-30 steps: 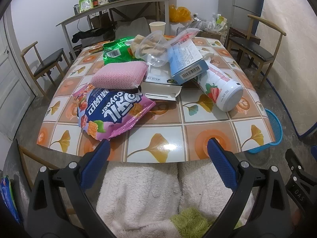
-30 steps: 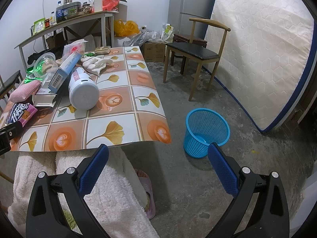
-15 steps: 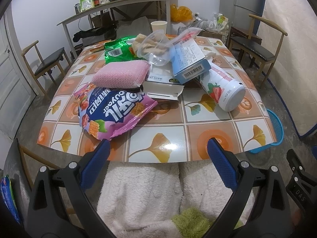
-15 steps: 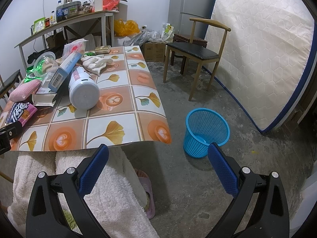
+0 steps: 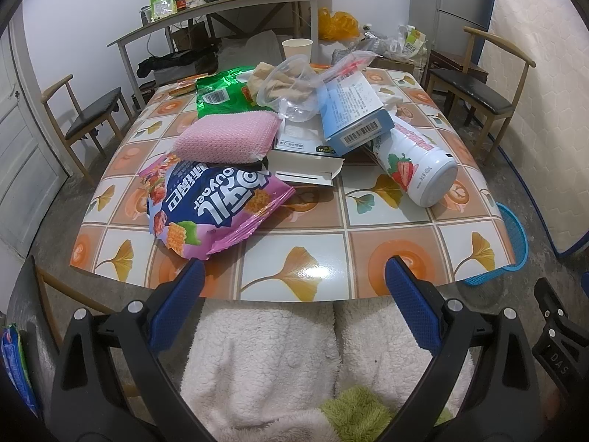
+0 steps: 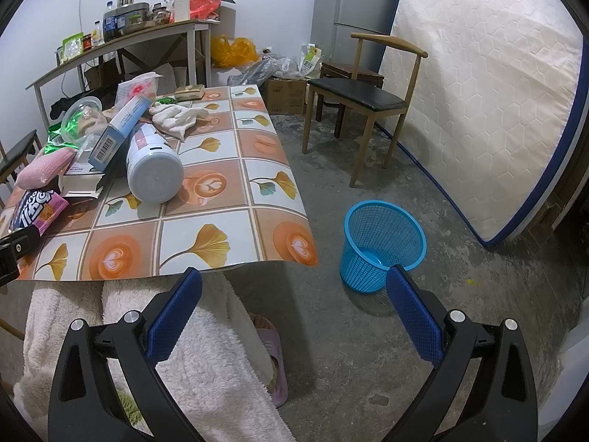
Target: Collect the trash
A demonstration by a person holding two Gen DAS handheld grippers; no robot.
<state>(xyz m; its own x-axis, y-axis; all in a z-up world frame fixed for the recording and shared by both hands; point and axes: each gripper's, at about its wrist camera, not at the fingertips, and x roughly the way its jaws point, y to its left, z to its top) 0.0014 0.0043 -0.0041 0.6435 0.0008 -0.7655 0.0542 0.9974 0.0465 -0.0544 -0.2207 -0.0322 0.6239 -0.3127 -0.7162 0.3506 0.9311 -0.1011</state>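
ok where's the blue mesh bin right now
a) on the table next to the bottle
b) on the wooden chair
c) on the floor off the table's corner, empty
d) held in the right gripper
c: the blue mesh bin stands on the concrete floor beside the table corner, nothing visible inside it, and the right gripper is open and apart from it.

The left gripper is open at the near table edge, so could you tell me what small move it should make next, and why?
Probably ease the left gripper forward and left to the purple snack bag. Its jaws are open and empty, that bag lies nearest on the table, atop nothing, and the blue basket stands empty on the floor.
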